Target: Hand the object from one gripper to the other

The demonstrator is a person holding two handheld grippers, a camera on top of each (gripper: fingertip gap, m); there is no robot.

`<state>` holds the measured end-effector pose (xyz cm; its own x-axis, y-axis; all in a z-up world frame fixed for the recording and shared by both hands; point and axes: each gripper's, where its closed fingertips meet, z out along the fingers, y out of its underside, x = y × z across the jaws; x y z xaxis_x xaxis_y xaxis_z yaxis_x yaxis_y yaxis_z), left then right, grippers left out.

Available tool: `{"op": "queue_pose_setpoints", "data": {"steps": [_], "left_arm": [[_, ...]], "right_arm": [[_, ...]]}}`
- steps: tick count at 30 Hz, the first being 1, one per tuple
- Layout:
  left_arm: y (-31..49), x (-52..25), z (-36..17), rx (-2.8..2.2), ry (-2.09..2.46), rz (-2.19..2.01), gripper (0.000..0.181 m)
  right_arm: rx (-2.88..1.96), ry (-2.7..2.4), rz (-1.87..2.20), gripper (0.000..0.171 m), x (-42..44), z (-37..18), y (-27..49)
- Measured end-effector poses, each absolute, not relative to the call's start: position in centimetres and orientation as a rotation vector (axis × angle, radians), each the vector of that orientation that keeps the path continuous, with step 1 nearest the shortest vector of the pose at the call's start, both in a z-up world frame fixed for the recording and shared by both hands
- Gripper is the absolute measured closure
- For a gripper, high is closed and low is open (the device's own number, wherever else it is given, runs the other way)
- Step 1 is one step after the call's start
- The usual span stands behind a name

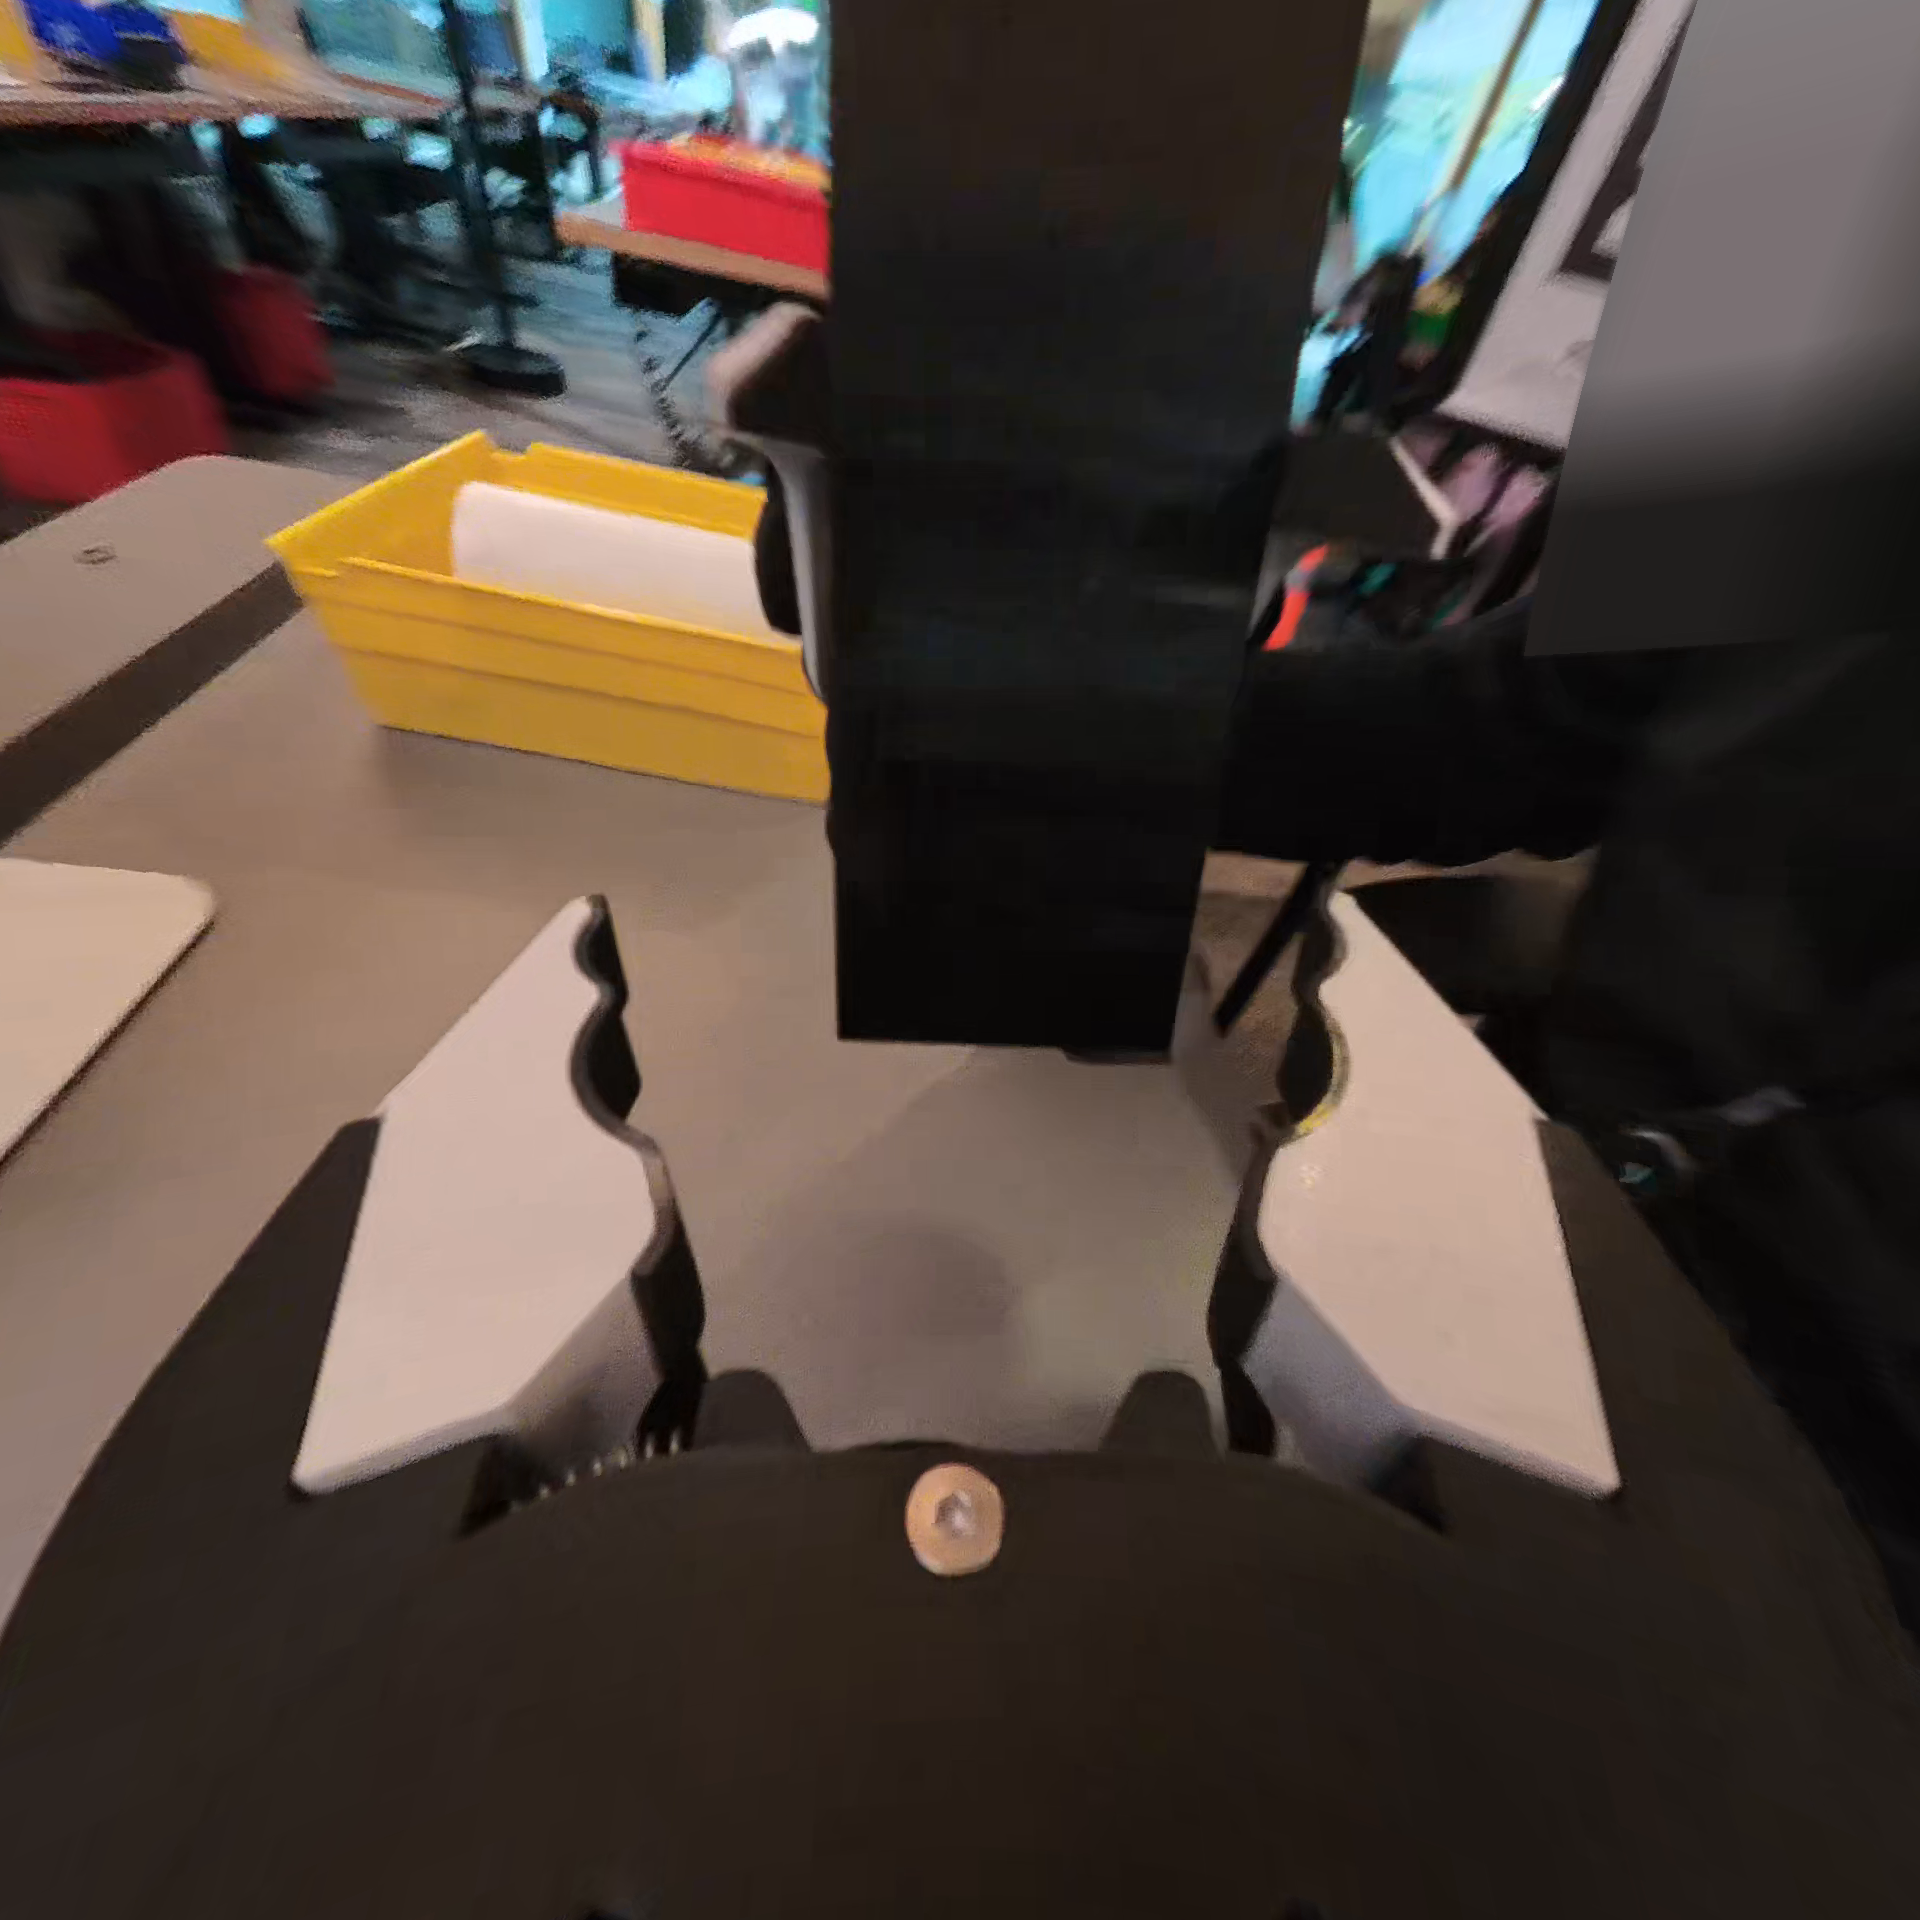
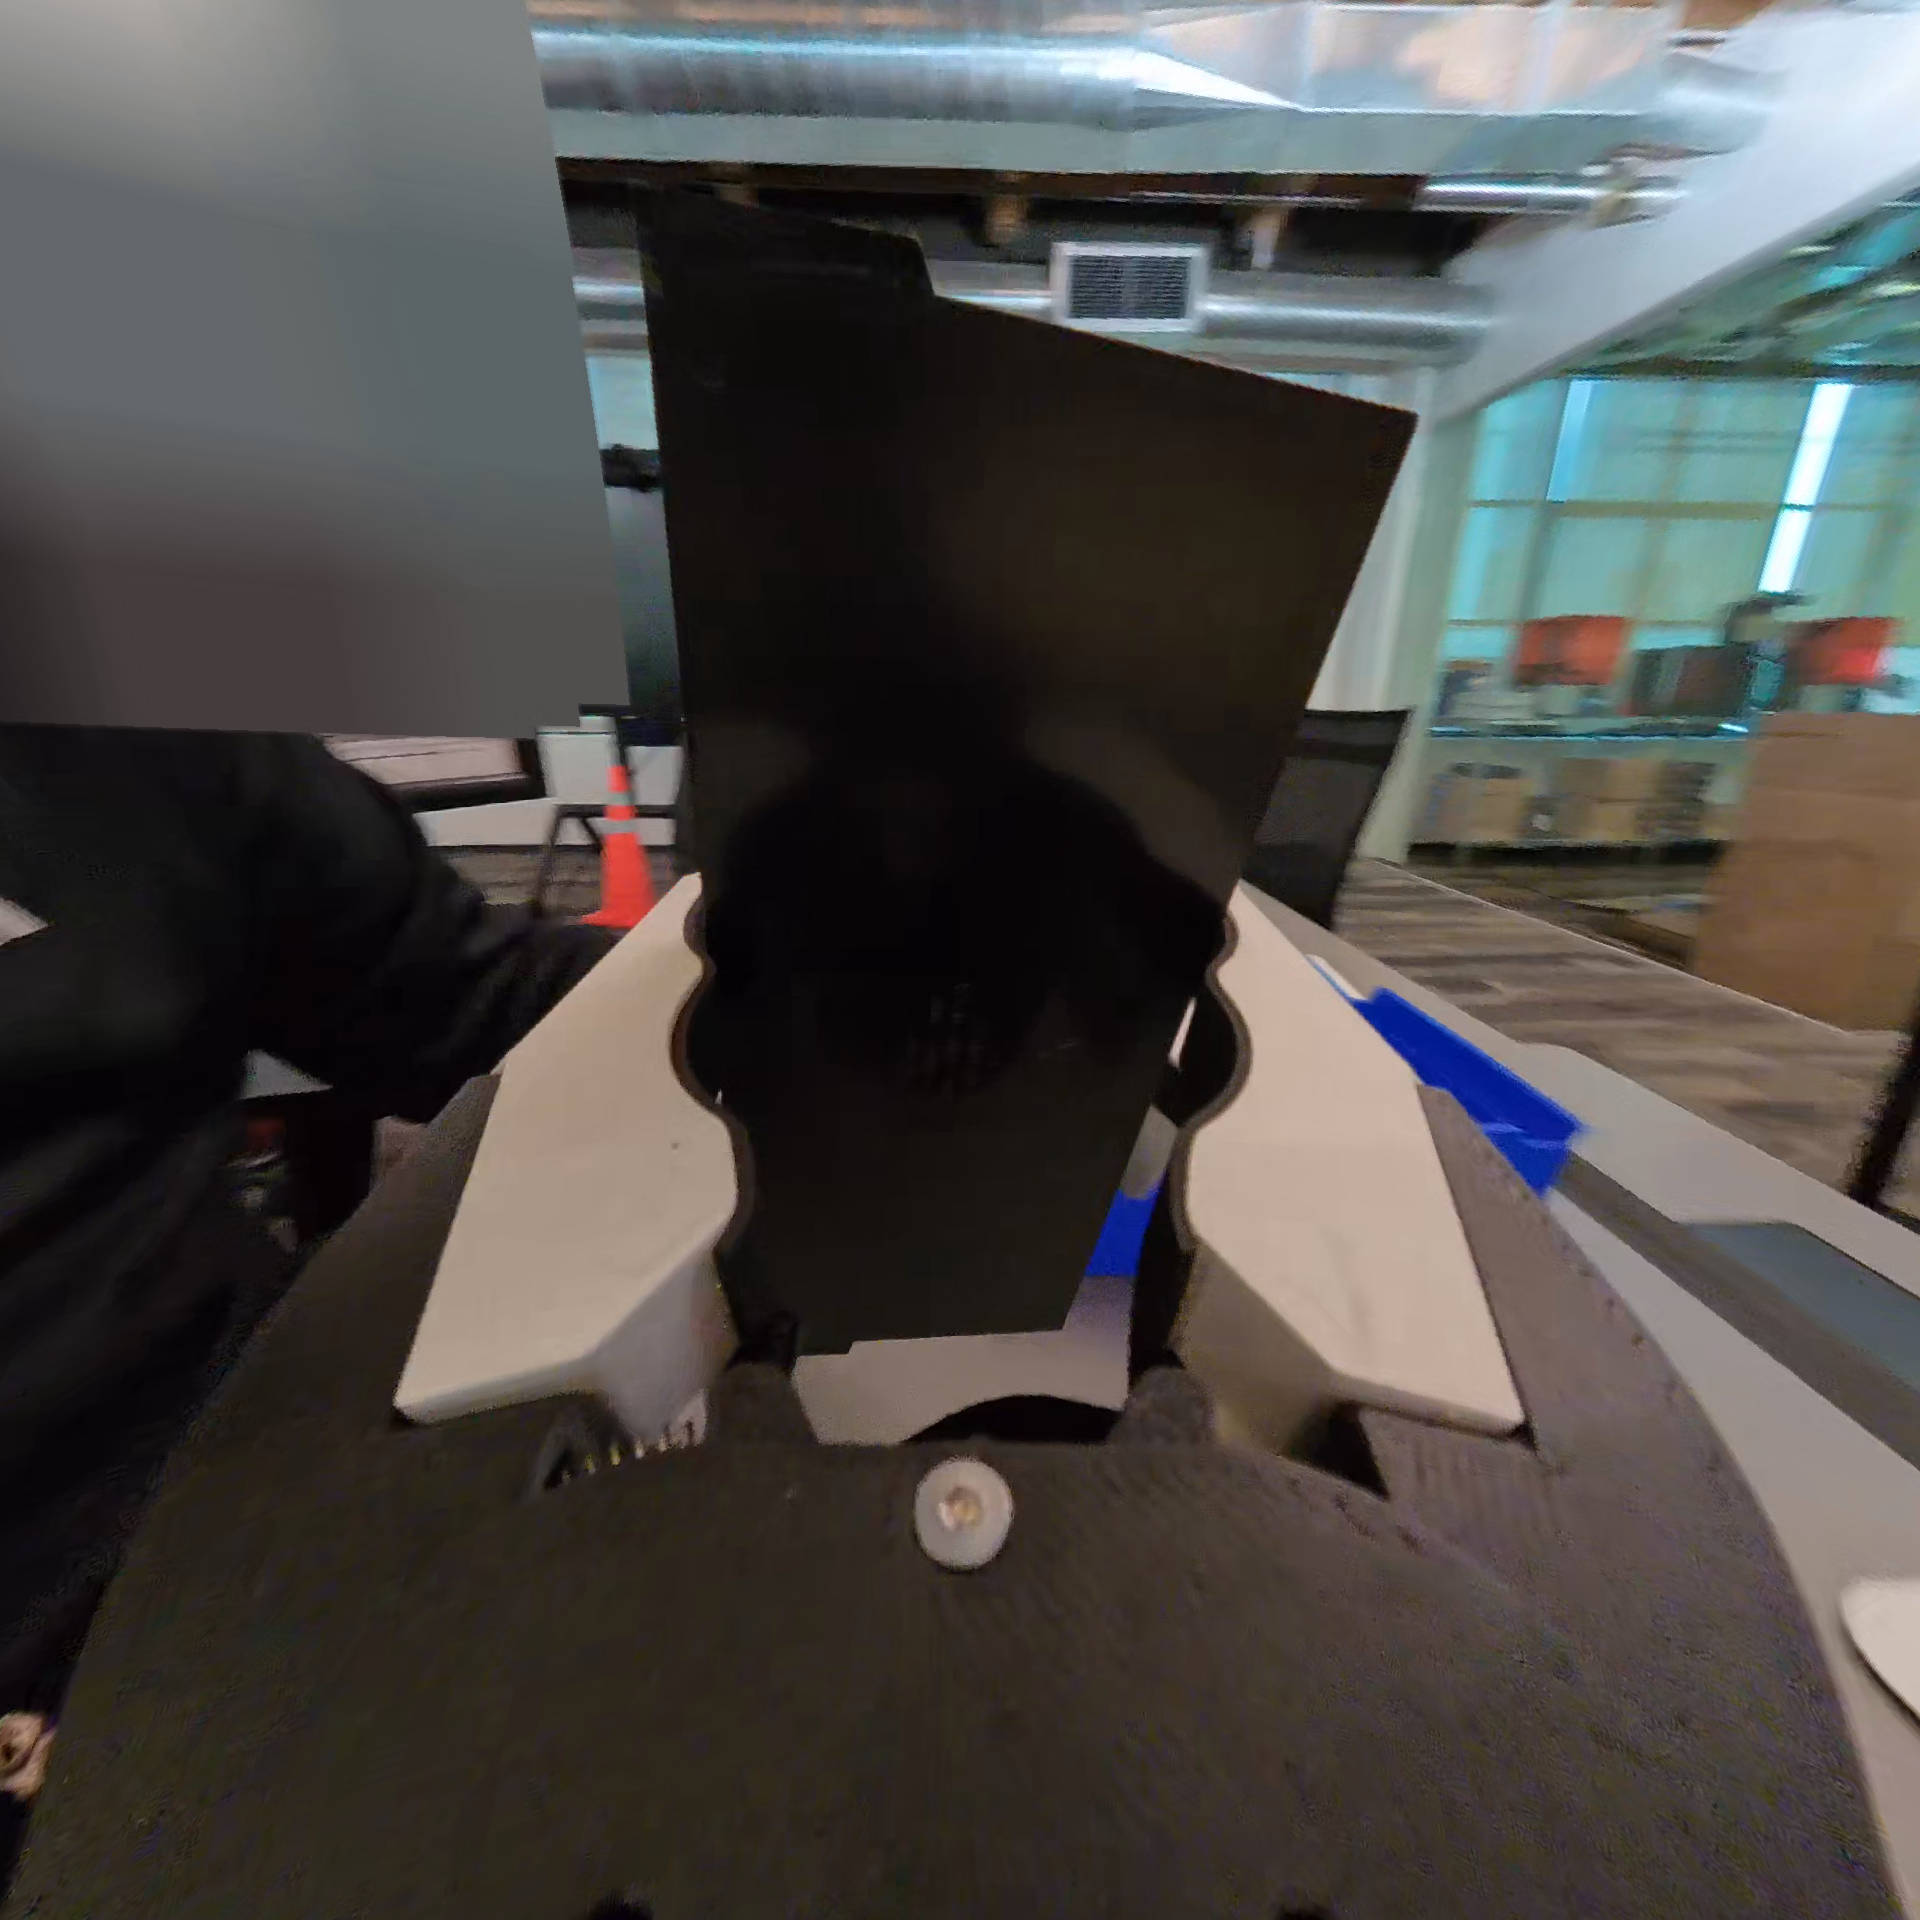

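The black object point(image 2: 966, 831) is hard to read: a flat, dark slab with an angled, stepped top edge, its surface too dark to show detail. In the right wrist view it stands nearly upright, leaning a little, with the right gripper point(image 2: 961, 1049) pinching its lower part between both white fingers point(image 2: 582, 1195). Its bottom end is hidden down between them.

The left wrist view shows the same object point(image 1: 1039, 520) from another side, hanging into the frame with its top cut off by the upper edge. Its lower end sits just beyond the tips of the left gripper point(image 1: 966, 997), whose 2 fingers point(image 1: 499, 1195) are spread wide with nothing between them. Dark shapes around the slab's middle are likely the other gripper, but they merge into blackness and I cannot make them out.

Only the left view shows the grey tabletop point(image 1: 416, 883), with a yellow bin point(image 1: 561, 665) on the far side holding a white roll point(image 1: 603, 561) that the slab partly hides, and a pale board point(image 1: 83, 977) cut off at the left edge. Only the right view shows a blue bin point(image 2: 1465, 1091), mostly hidden behind the right finger, an orange cone point(image 2: 623, 852) farther off, and a person's dark sleeve point(image 2: 208, 914) at the left.
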<state>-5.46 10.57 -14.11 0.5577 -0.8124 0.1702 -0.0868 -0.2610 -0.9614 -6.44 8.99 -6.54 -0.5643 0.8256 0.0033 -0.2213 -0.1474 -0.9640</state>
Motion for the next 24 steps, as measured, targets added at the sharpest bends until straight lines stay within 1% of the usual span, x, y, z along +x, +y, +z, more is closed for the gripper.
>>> {"op": "queue_pose_setpoints", "data": {"steps": [3,8,11,12,13,18,21,22,24], "left_arm": [[11.2,-4.9,-15.1,-1.746,0.756,-0.679,0.047],[11.7,-3.3,-18.1,-1.821,0.764,-0.638,0.048],[11.6,-2.7,-18.0,-1.799,0.734,-0.733,0.066],[11.4,-2.5,-18.0,-1.792,0.745,-0.761,0.081],[11.1,-2.3,-18.0,-1.786,0.76,-0.787,0.089],[10.8,-2.4,-17.7,-1.77,0.766,-0.802,0.091],[9.9,-1.8,-16.6,-1.718,0.759,-0.959,0.091],[9.5,-1.7,-15.9,-1.688,0.749,-1.034,0.091],[8.5,-1.7,-14.9,-1.618,0.757,-1.176,0.091]], "right_arm": [[-0.778,-1.272,1.765,0.084,-6.8,-6.2,10.9],[-0.778,-1.255,1.81,0.084,-6.9,-6.3,10.4],[-0.775,-1.28,1.799,0.084,-7.1,-6.6,9.5],[-0.775,-1.277,1.797,0.084,-7.1,-6.6,9.4],[-0.78,-1.275,1.792,0.084,-7.2,-6.7,9.4],[-0.779,-1.267,1.789,0.084,-7.1,-6.5,9.4],[-0.757,-1.244,1.824,0.082,-6.9,-5.9,9.3],[-0.749,-1.236,1.829,0.075,-6.9,-5.7,9.4],[-0.739,-1.25,1.853,0.067,-6.6,-5.6,9.4]]}}
